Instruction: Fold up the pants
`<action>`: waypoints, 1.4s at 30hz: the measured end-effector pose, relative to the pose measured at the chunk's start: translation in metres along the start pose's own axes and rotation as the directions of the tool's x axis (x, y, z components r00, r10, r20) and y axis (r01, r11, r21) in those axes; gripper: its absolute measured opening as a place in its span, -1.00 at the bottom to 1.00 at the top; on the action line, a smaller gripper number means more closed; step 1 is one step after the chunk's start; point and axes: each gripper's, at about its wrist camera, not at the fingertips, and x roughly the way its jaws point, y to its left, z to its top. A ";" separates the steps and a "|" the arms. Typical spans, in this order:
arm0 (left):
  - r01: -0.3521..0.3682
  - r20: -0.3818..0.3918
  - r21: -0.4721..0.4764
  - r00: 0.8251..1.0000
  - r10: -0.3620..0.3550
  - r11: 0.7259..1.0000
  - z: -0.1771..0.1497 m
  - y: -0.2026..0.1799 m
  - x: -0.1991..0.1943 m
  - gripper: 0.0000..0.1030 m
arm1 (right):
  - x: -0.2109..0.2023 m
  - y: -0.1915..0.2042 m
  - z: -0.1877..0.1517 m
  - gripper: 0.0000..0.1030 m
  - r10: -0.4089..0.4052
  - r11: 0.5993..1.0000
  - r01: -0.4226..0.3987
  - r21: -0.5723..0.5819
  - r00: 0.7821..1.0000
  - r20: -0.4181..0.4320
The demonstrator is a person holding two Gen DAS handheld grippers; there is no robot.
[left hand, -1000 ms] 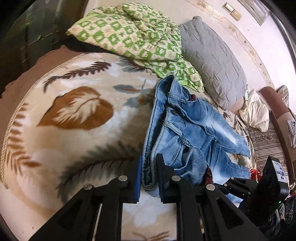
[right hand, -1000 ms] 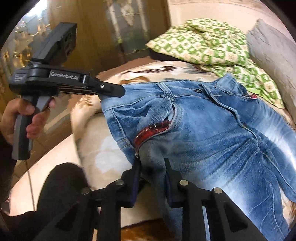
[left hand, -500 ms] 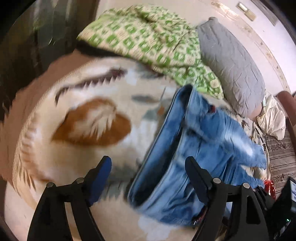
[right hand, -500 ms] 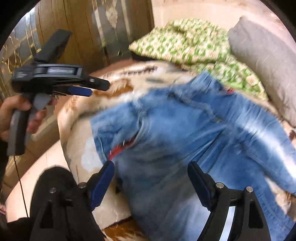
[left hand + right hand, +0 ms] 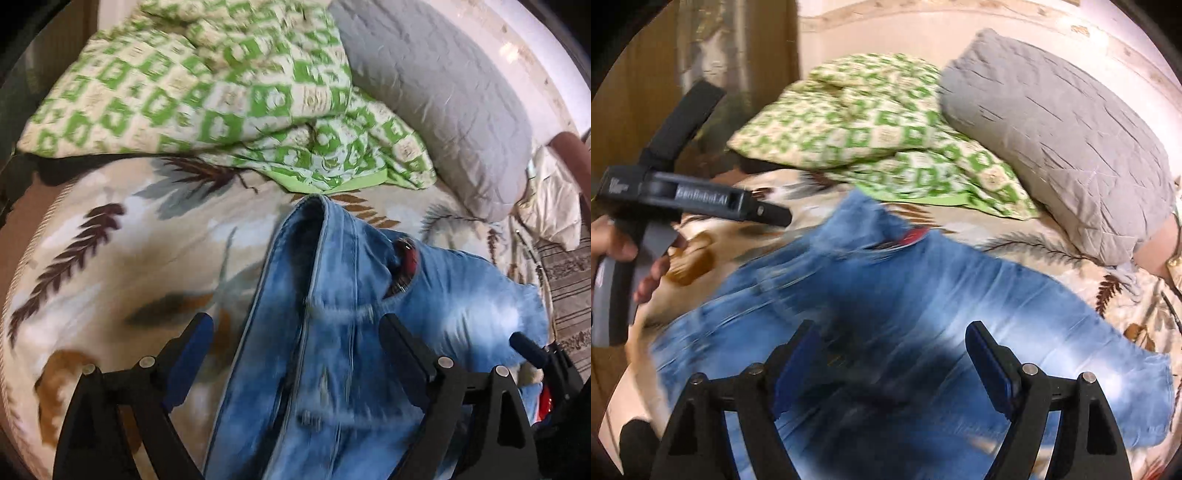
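Pants [image 5: 332, 332]: faded blue denim jeans, bleached paler in patches, lying on the bed blanket [image 5: 122, 266] just in front of the green quilt.
Pants fabric: heavy stitched seams, a waistband rim at the far end and a red lining showing at a pocket opening [image 5: 406, 258]; much of it is smeared by motion blur.
Pants shape: a long doubled strip in the left wrist view; broader and flatter in the right wrist view [image 5: 923, 295].
Pants axis: in the left wrist view the long axis runs from the camera away toward the quilt, waistband end farthest; in the right wrist view the legs trail to the right.
Blanket: soft cream plush printed with brown and grey feathery leaves.
Green quilt [image 5: 221, 92]: puffy, crumpled, green and cream squares.
Grey pillow [image 5: 443, 99]: quilted, oblong, beside the quilt.
Left gripper [image 5: 295, 325]: black fingers with blue pads, jaws spreading wider; denim lies below and between them, untouched by the pads.
Right gripper [image 5: 890, 336]: jaws spread wide over the denim, pinching nothing.
Hand [image 5: 613, 243]: wrapped round the left gripper's handle.
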 end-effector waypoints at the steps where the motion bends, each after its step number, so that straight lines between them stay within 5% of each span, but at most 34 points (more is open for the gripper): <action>1: -0.006 -0.003 0.008 1.000 0.006 1.000 0.004 -0.001 0.008 0.77 | 0.006 -0.006 0.002 0.62 -0.002 1.000 0.002 0.004 1.000 -0.003; 10: -0.034 -0.036 0.109 0.999 0.038 0.993 0.032 -0.019 0.071 0.75 | 0.091 -0.024 0.019 0.62 -0.016 1.000 0.018 0.021 0.997 -0.081; 17: 0.034 -0.059 0.140 0.998 -0.026 0.990 0.034 -0.013 0.074 -0.55 | 0.114 -0.016 0.019 -0.55 -0.018 1.000 0.018 0.004 0.994 -0.105; 21: 0.005 0.007 0.155 1.000 -0.006 0.988 0.033 -0.017 0.051 -0.68 | 0.111 -0.001 0.034 -0.86 0.008 0.999 -0.012 -0.044 0.997 -0.077; 25: 0.009 0.034 0.077 0.999 -0.011 0.997 0.032 -0.003 0.036 -0.69 | 0.107 0.020 0.049 -0.87 0.040 0.996 -0.042 -0.081 0.998 -0.038; 32: 0.030 -0.028 0.012 0.999 -0.030 0.999 0.029 0.014 0.069 -0.62 | 0.123 0.018 0.048 -0.87 0.011 0.998 -0.018 -0.067 0.995 -0.103; 34: 0.049 -0.016 -0.011 0.999 -0.049 0.999 0.028 0.016 0.067 -0.40 | 0.119 0.014 0.048 -0.85 0.010 0.998 -0.016 -0.056 0.995 -0.100; 36: 0.017 0.006 -0.011 1.000 -0.017 1.000 0.026 0.018 0.057 0.26 | 0.111 0.010 0.047 -0.84 0.005 0.999 -0.008 -0.044 0.996 -0.085; 39: -0.028 0.066 -0.042 0.997 0.031 0.999 0.024 0.026 0.035 0.54 | 0.094 0.006 0.044 -0.81 -0.016 0.999 0.013 -0.047 0.997 -0.069; 40: -0.021 0.077 -0.053 0.997 0.025 0.998 0.023 0.029 0.026 0.55 | 0.085 0.005 0.041 -0.70 -0.028 0.998 0.025 -0.052 0.998 -0.062; 42: -0.019 0.081 -0.057 0.996 0.024 0.998 0.020 0.029 0.015 0.60 | 0.068 0.001 0.036 -0.02 -0.036 0.998 0.033 -0.058 0.998 -0.046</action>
